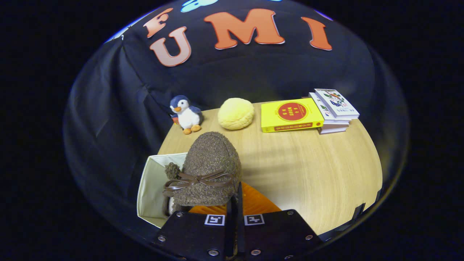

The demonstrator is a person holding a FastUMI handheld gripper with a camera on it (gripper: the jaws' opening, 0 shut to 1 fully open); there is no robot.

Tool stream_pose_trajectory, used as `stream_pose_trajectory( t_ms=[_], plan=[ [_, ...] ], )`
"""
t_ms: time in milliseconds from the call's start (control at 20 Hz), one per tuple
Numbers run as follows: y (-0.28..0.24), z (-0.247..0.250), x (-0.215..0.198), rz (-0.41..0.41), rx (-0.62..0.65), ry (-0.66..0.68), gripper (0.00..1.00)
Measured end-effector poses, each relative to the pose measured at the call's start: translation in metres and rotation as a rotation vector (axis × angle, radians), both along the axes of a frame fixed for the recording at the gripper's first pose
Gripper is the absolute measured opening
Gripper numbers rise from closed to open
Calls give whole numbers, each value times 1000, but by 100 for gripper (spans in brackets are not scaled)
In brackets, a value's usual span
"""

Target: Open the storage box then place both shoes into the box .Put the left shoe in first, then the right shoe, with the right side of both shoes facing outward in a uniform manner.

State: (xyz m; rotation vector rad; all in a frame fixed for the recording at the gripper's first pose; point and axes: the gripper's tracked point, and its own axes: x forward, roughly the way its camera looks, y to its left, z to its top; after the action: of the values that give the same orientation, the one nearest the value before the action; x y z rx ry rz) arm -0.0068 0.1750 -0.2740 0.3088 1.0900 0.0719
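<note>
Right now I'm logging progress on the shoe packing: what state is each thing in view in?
storage box: open, lid off or folded away, white lining showing.
brown shoe: held up, toe pointing away, partly over the box, not yet set down.
tool: fingers closed together on the shoe's rim.
toy penguin: upright.
yellow book: closed, lying flat.
book stack: closed, stacked.

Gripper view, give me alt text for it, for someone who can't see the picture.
The gripper, fingers closed together, holds a fuzzy brown shoe with a bow at the edge of an open white storage box, with an orange flap beside it. Beyond on the wooden table stand a toy penguin, a yellow plush bun and stacked books.
</note>
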Motion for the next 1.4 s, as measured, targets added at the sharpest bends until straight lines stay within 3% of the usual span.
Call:
stream_pose_trajectory(
  t_ms=[300,550,1050,1250,1400],
  plan=[
    [90,9,11,113,50,-4,5],
    [133,-27,7,179,11,33,5],
    [143,-97,-8,233,-185,142,8],
    [153,-100,-23,302,-172,179,17],
    [151,-86,-34,304,-111,194,21]
  ],
)
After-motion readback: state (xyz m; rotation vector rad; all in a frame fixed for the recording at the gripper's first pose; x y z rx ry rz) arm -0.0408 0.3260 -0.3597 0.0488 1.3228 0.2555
